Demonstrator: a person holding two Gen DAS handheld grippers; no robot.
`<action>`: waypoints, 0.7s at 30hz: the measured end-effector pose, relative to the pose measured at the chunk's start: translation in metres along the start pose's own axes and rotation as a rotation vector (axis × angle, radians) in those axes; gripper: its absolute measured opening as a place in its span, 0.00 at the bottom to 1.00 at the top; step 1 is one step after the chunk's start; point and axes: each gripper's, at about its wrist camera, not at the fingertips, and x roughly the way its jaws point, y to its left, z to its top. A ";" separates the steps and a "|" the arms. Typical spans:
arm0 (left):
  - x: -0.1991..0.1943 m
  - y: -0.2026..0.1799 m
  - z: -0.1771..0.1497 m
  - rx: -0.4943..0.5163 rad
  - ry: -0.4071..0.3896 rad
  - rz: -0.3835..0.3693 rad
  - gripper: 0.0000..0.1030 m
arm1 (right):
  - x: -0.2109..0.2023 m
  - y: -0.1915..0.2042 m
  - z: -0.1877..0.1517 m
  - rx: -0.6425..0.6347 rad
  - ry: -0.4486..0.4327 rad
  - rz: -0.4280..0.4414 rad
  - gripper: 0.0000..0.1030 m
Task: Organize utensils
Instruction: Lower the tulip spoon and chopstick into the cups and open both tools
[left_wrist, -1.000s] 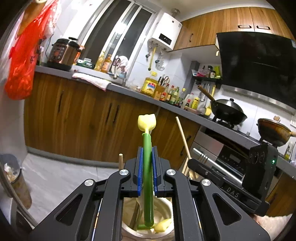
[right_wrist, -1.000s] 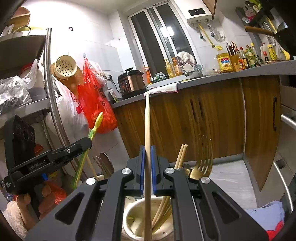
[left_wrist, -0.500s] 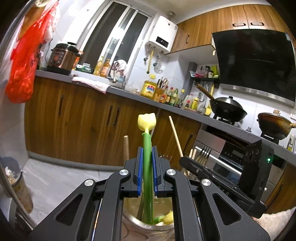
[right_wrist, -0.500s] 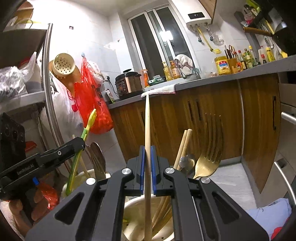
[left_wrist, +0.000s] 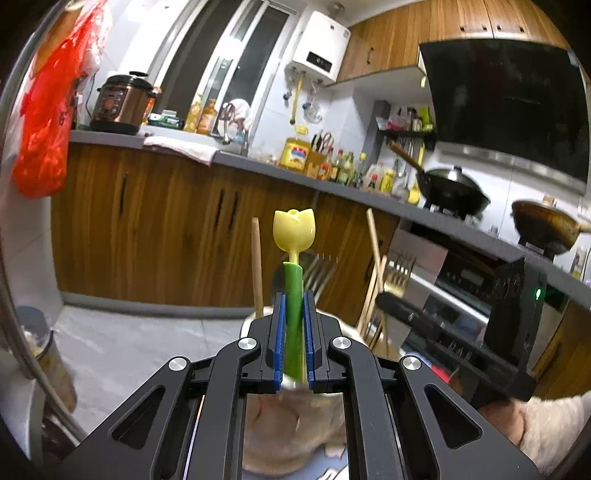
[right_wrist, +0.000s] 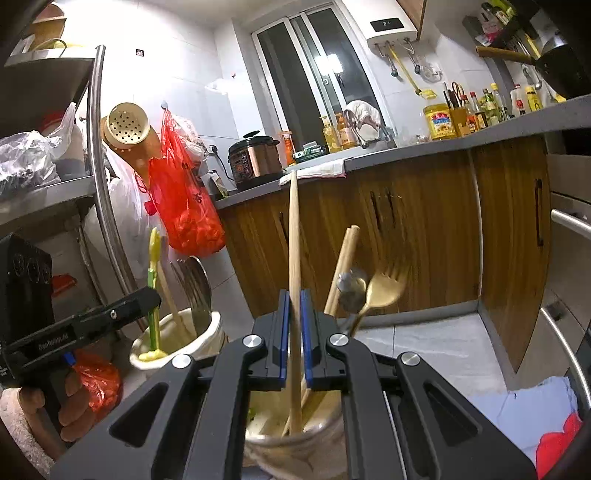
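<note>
My left gripper (left_wrist: 293, 314) is shut on a green utensil with a yellow tulip-shaped end (left_wrist: 294, 236), held upright in a white holder (right_wrist: 212, 332); that holder also has a wooden stick (left_wrist: 256, 266) and forks (left_wrist: 319, 269). My right gripper (right_wrist: 293, 314) is shut on a long wooden chopstick (right_wrist: 293, 236), whose lower end stands in a metal holder (right_wrist: 295, 443) below it. That holder also has more chopsticks (right_wrist: 343, 258) and a gold fork (right_wrist: 384, 288). The left gripper also shows in the right wrist view (right_wrist: 147, 299).
Wooden cabinets (left_wrist: 155, 229) and a grey counter run behind. A metal rack post (right_wrist: 99, 177) and a red bag (right_wrist: 184, 206) stand at the left. A stove with woks (left_wrist: 450, 192) is at the right. A bin (left_wrist: 40, 354) stands on the floor.
Both grippers have sunk lower and closer to the holders. The green utensil and the chopstick reach deeper into them. Forks and sticks now rise higher in both views.
</note>
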 end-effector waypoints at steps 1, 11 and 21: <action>0.000 -0.001 -0.001 0.007 0.011 0.005 0.10 | -0.002 -0.001 -0.002 0.002 0.005 0.003 0.06; 0.000 -0.005 -0.007 0.058 0.045 0.042 0.10 | -0.013 -0.002 -0.015 0.016 0.078 -0.010 0.06; -0.001 -0.007 -0.008 0.074 0.048 0.046 0.10 | -0.011 -0.008 -0.024 0.034 0.133 -0.027 0.06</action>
